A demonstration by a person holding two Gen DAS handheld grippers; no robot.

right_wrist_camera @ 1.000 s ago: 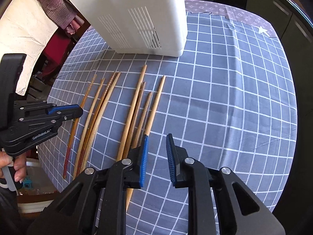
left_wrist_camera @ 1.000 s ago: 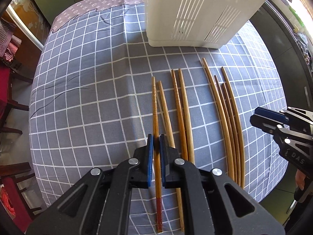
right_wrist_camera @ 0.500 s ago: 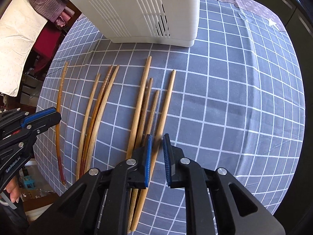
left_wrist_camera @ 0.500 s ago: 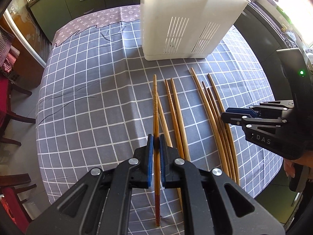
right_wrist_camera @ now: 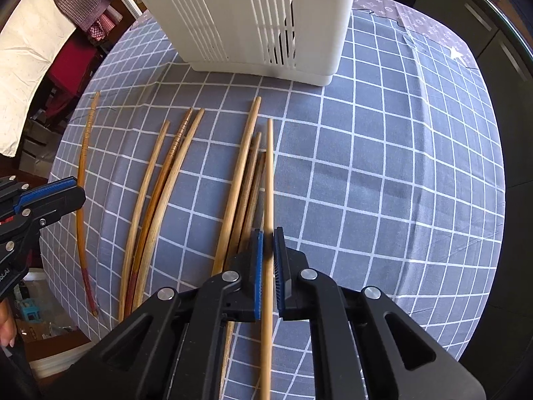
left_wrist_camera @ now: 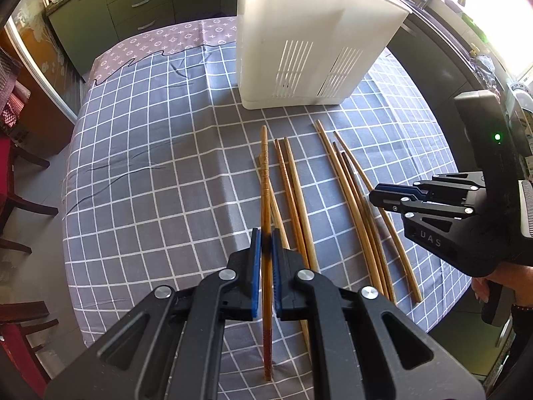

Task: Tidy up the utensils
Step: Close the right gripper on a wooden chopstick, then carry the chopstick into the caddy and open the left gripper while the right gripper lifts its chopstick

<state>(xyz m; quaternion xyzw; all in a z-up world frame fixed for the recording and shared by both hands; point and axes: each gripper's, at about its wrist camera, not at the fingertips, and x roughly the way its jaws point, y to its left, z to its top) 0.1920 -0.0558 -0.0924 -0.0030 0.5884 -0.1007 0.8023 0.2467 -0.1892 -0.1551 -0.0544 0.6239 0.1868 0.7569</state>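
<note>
Chopsticks (right_wrist_camera: pixel 160 200) lying in rows on checked tabletop (left_wrist_camera: pixel 150 183) near white caddy (left_wrist_camera: pixel 309 40); left fingers (left_wrist_camera: pixel 266 243) pinching ridged chopstick (left_wrist_camera: pixel 265 180), right fingers (right_wrist_camera: pixel 268 243), just closing, pinching pale chopstick (right_wrist_camera: pixel 269 180).

Eight chopsticks (right_wrist_camera: pixel 233 186): one between each gripper's jaws, six lying beyond them; one white slotted container (right_wrist_camera: pixel 253 20).

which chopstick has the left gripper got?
The left gripper is shut on the darker chopstick with ridged rings near its far tip and a red near end, leftmost of the row. The others are plainer, paler wood.
</note>
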